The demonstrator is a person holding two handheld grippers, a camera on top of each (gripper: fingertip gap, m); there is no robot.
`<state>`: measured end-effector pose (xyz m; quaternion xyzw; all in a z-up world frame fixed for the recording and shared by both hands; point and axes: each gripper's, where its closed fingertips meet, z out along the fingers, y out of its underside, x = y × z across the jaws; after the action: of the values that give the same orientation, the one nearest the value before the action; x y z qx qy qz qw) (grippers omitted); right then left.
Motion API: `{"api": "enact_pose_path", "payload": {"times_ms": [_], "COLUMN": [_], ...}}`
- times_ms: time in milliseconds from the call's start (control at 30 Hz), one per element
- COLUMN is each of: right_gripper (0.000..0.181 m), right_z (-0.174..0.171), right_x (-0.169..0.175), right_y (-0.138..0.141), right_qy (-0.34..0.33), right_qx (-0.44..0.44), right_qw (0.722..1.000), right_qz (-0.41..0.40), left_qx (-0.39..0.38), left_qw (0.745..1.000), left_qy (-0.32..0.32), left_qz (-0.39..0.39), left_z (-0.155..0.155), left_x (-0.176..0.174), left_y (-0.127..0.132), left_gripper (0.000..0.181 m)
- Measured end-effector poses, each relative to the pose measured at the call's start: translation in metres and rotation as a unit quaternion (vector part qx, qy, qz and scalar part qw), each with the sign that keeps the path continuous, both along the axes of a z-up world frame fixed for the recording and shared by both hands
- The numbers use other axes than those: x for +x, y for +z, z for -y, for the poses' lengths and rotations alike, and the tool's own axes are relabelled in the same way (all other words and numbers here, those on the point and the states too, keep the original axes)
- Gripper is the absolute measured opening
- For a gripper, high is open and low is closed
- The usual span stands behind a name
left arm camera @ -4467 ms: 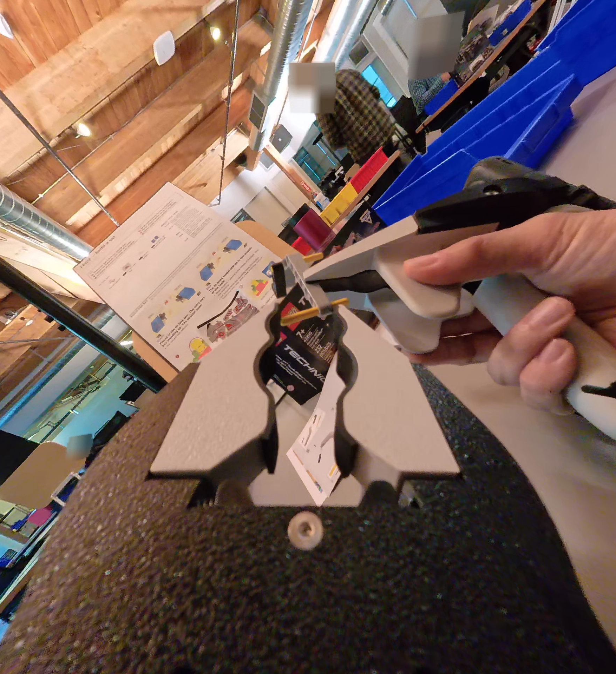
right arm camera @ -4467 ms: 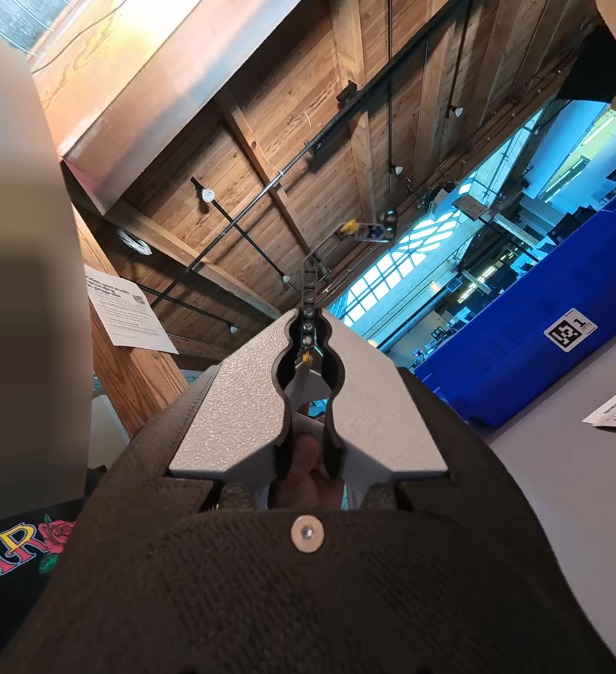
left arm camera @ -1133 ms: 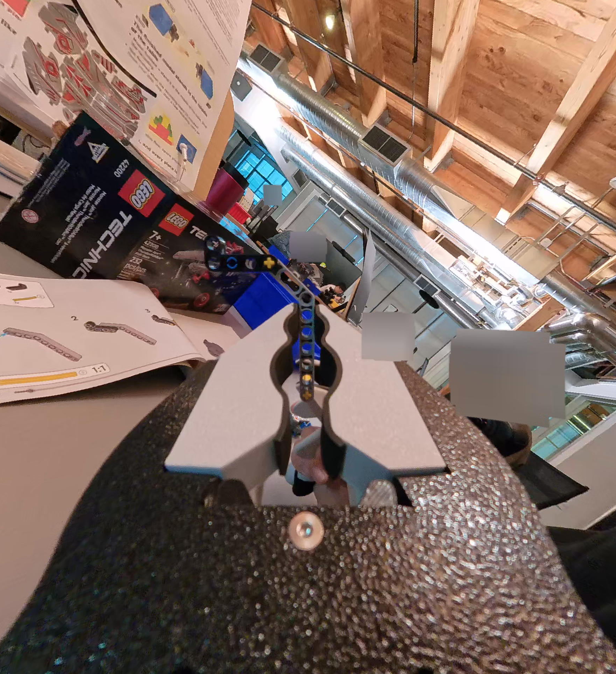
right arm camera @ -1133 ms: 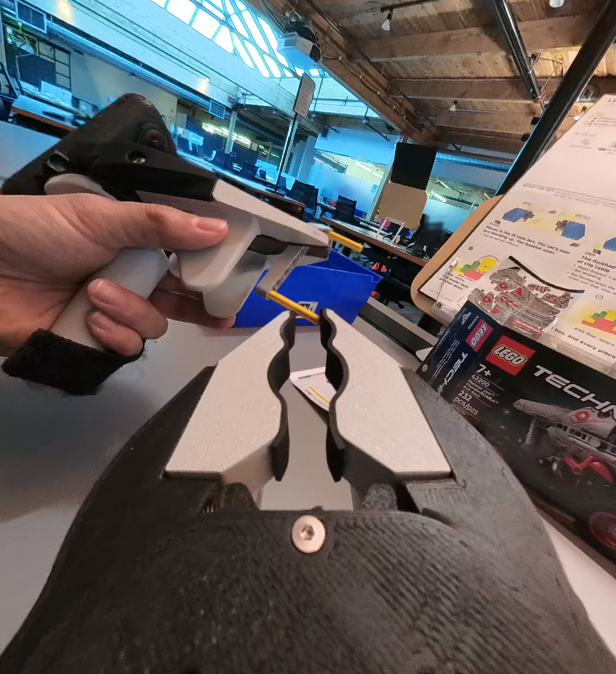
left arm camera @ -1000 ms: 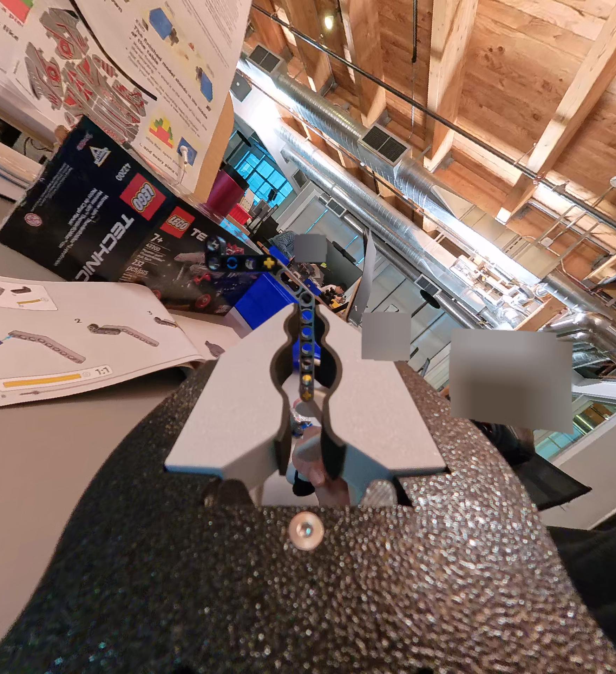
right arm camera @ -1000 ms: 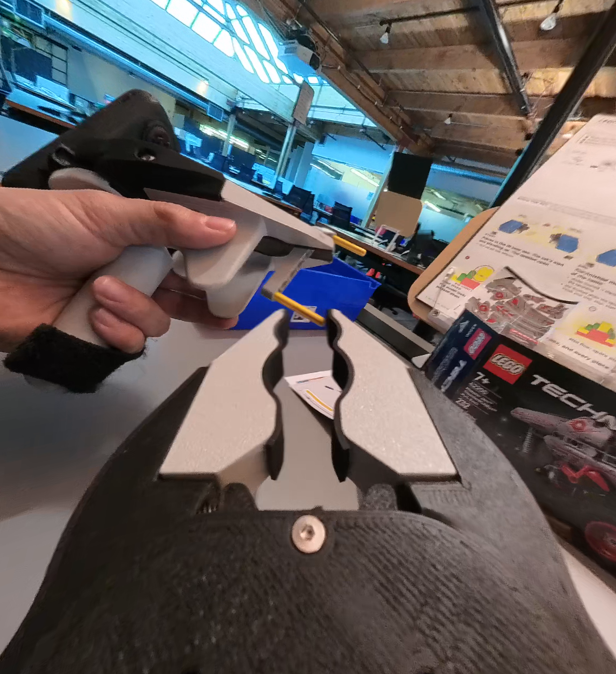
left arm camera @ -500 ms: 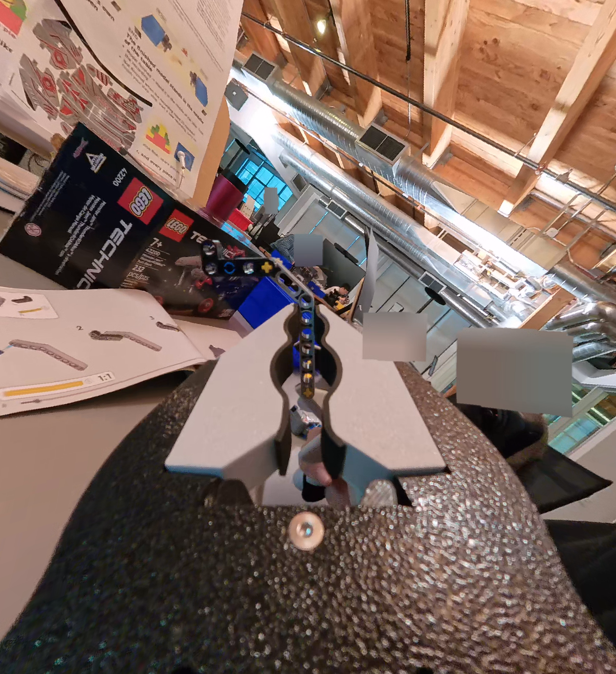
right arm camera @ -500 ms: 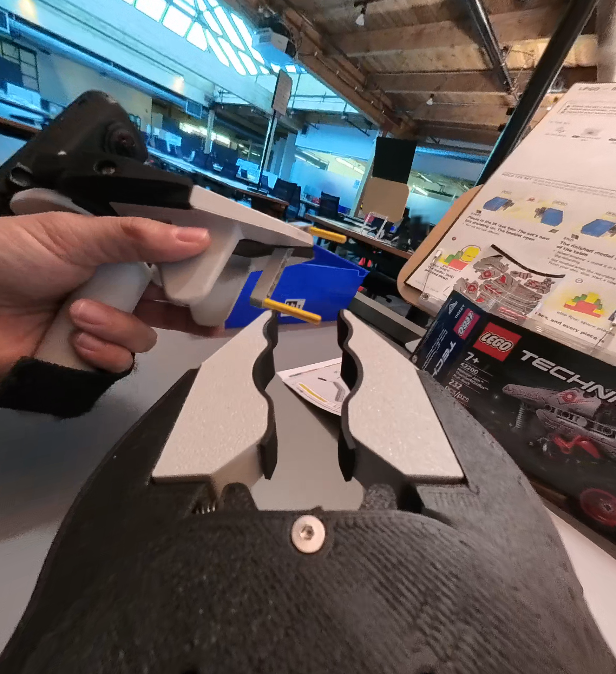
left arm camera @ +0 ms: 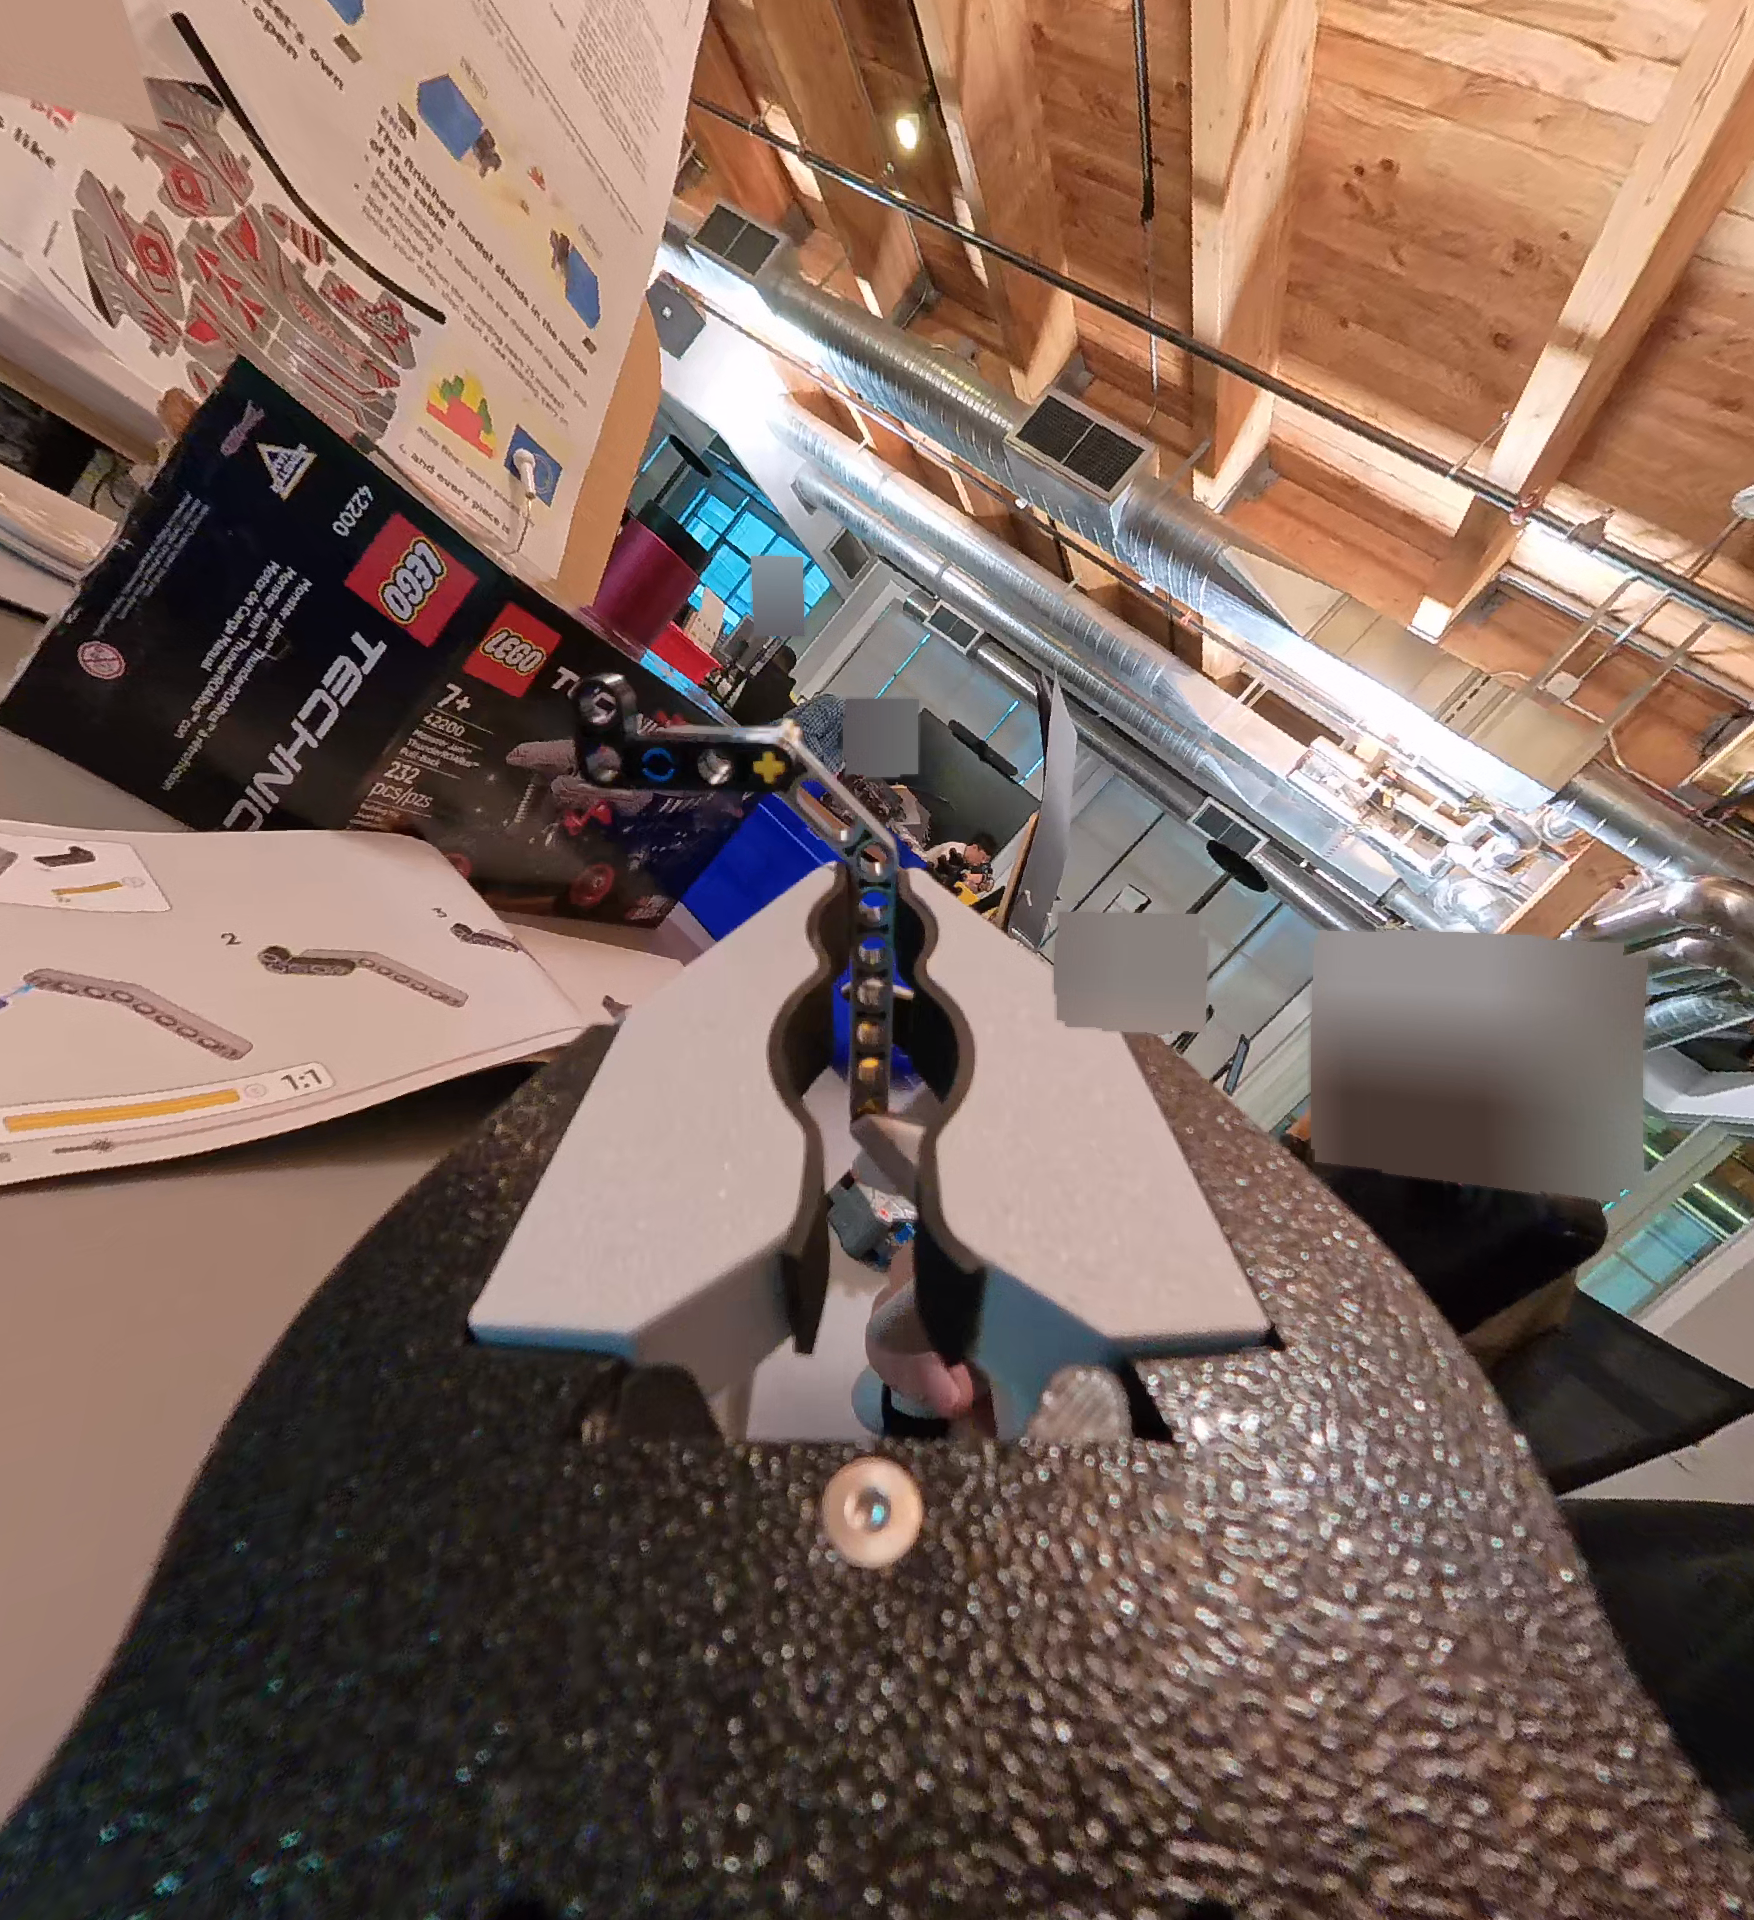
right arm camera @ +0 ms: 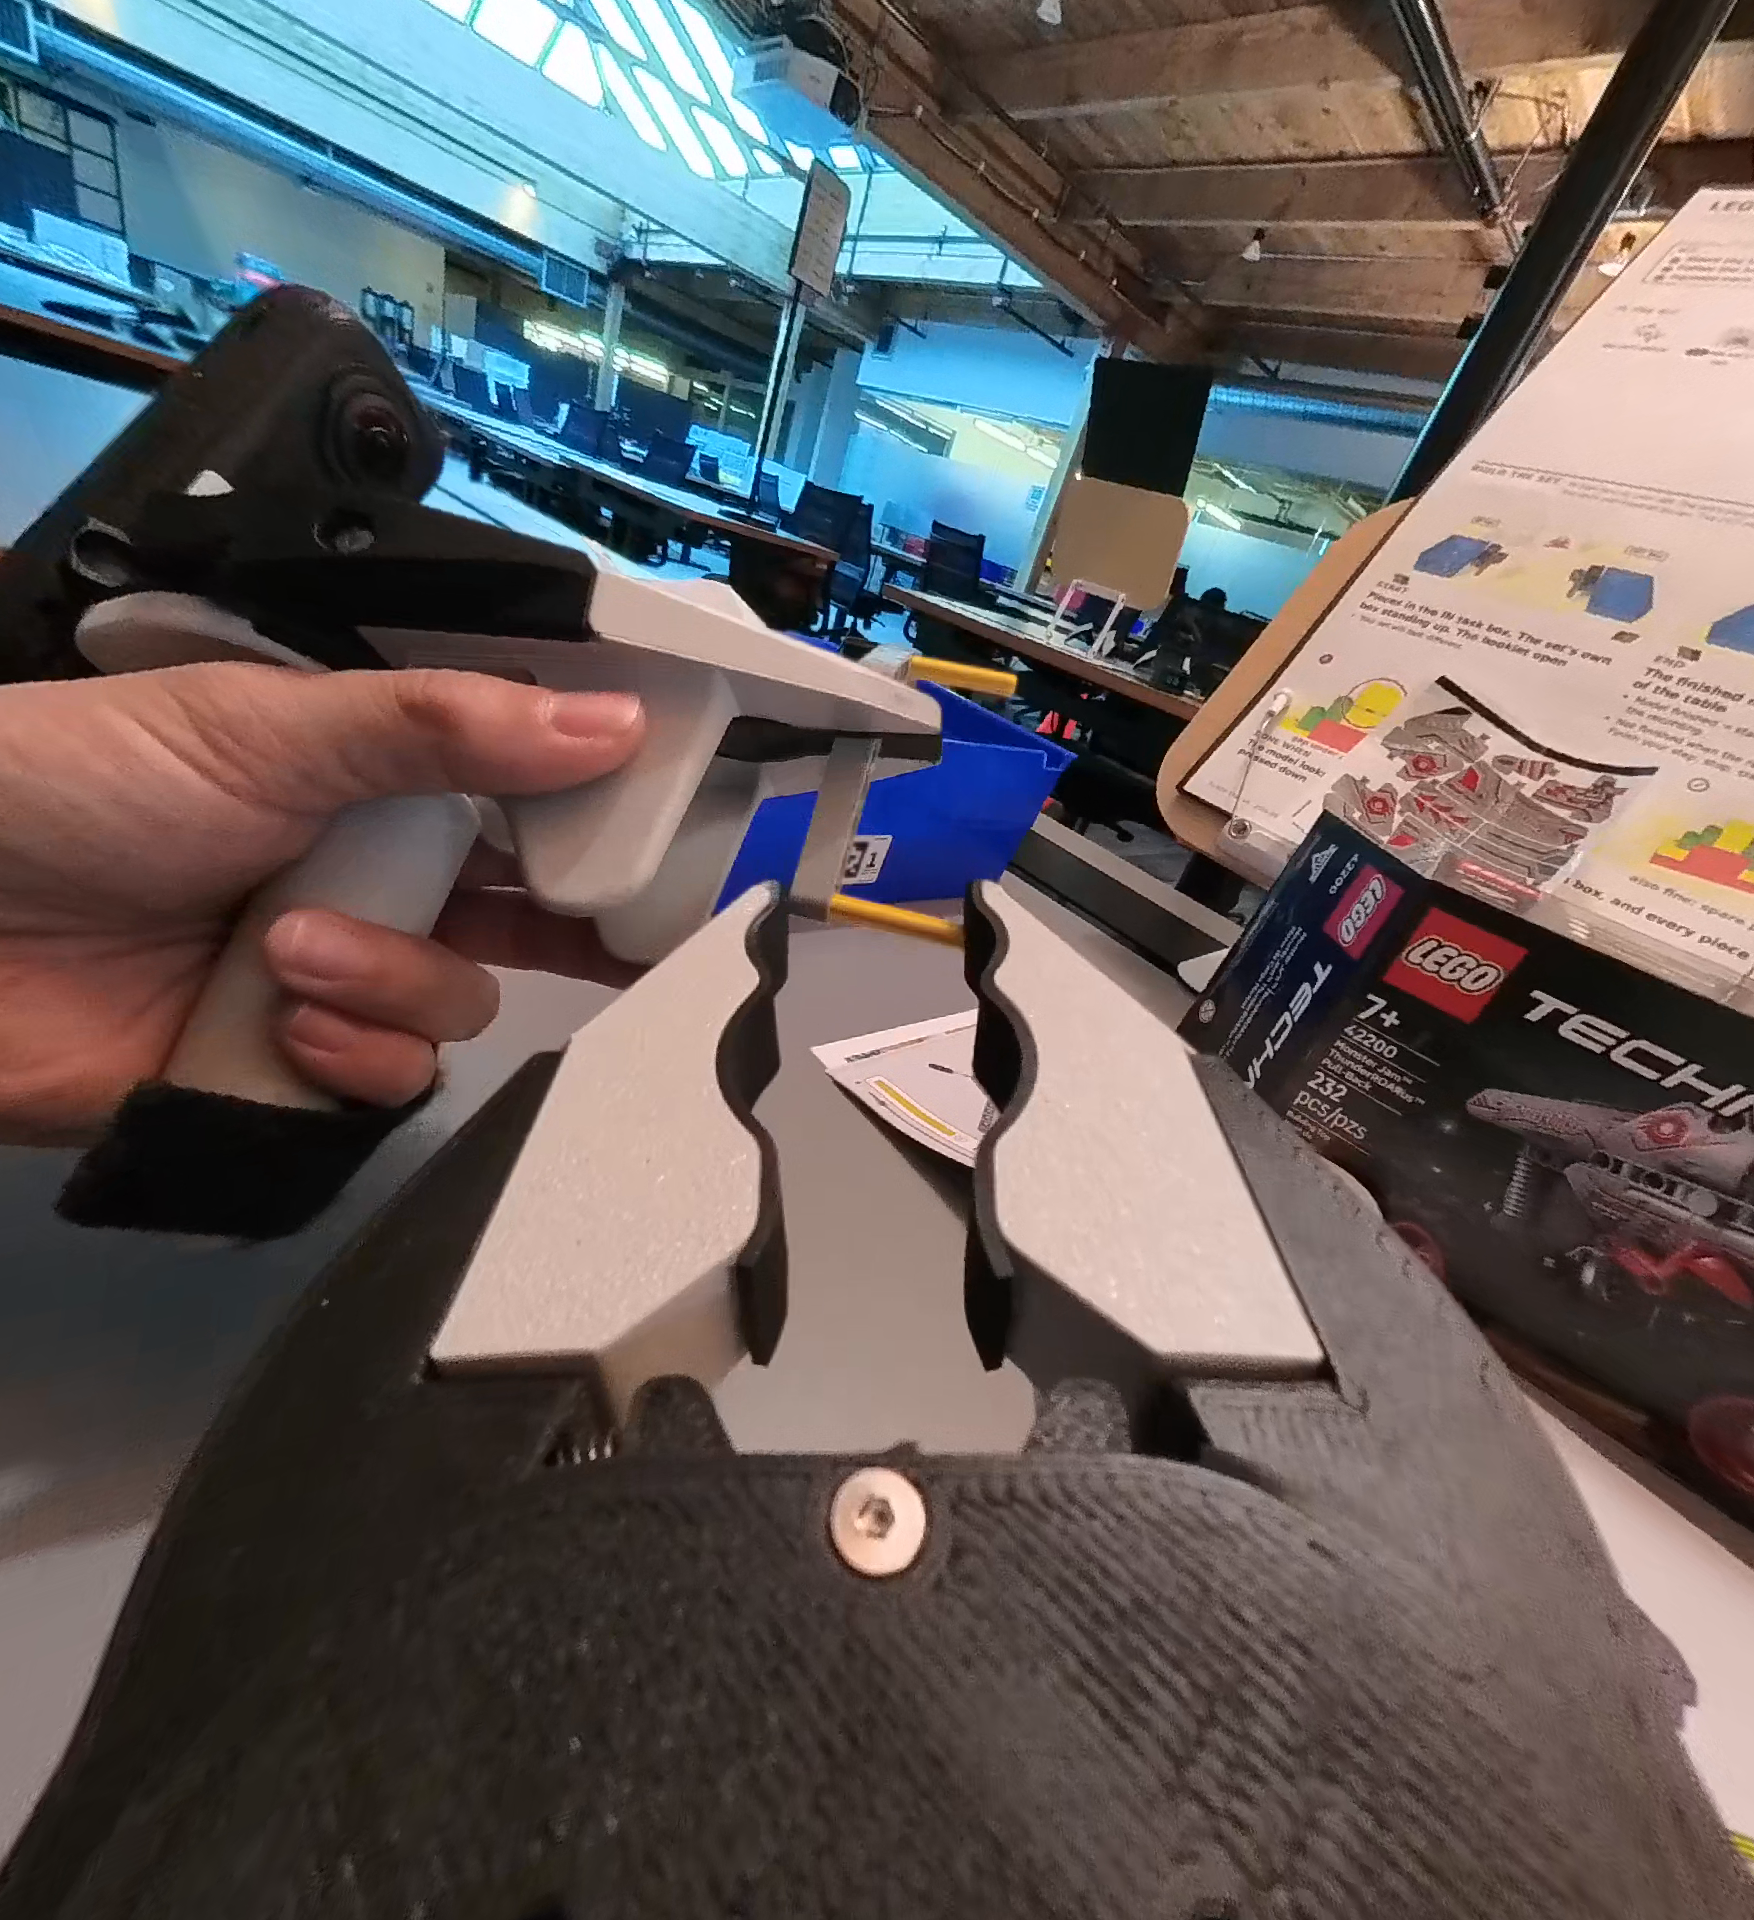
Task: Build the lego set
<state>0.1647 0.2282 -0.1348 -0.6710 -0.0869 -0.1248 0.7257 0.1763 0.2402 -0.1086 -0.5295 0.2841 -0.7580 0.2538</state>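
Note:
My left gripper (left arm camera: pixel 868 899) is shut on a grey bent lego beam (left arm camera: pixel 871 997). The beam sticks up past the tips and carries a black L-shaped piece (left arm camera: pixel 634 743) at its far end. In the right wrist view the left gripper (right arm camera: pixel 909 727) is at the left in a person's hand, holding the beam (right arm camera: pixel 837 821) edge-on. A yellow axle (right arm camera: pixel 899 920) passes through the beam. My right gripper (right arm camera: pixel 873 914) is open and empty, and the axle's lower end shows in the gap between its tips. I cannot tell whether they touch.
A black lego box (right arm camera: pixel 1527 1091) stands on the grey table (right arm camera: pixel 125 1351) at the right, with a white poster board (right arm camera: pixel 1631 571) behind it. An open instruction booklet (left arm camera: pixel 177 997) lies on the table. A blue bin (right arm camera: pixel 956 810) sits farther back. Left and right tips are no more than a few centimetres apart.
My right gripper has opened wider and come up to the yellow axle. 4.5 s ago the right gripper held the beam and the left did not; now the left holds it.

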Motion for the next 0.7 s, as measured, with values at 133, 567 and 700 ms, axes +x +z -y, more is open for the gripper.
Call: {"api": "enact_pose_path", "payload": {"times_ms": [133,567,700], "right_gripper": [0.031,0.031,0.029], "right_z": [0.000,0.004,0.006], "right_x": [0.000,0.007,0.010], "right_y": [0.000,0.005,0.008], "right_qy": [0.000,-0.007,-0.012], "right_qx": [0.001,0.015,0.022], "right_qw": [1.000,1.000,0.999], "right_qz": [0.001,0.006,0.028], "left_qx": [-0.003,0.000,-0.021], "left_qw": [1.000,1.000,0.999], "left_qy": [0.001,-0.022,-0.039], "left_qz": [0.003,-0.001,-0.012], "left_z": [-0.001,0.008,0.008], "left_x": [-0.001,-0.001,0.001], "left_y": [-0.001,-0.001,-0.004], "left_gripper": [0.004,0.004,0.004]}}
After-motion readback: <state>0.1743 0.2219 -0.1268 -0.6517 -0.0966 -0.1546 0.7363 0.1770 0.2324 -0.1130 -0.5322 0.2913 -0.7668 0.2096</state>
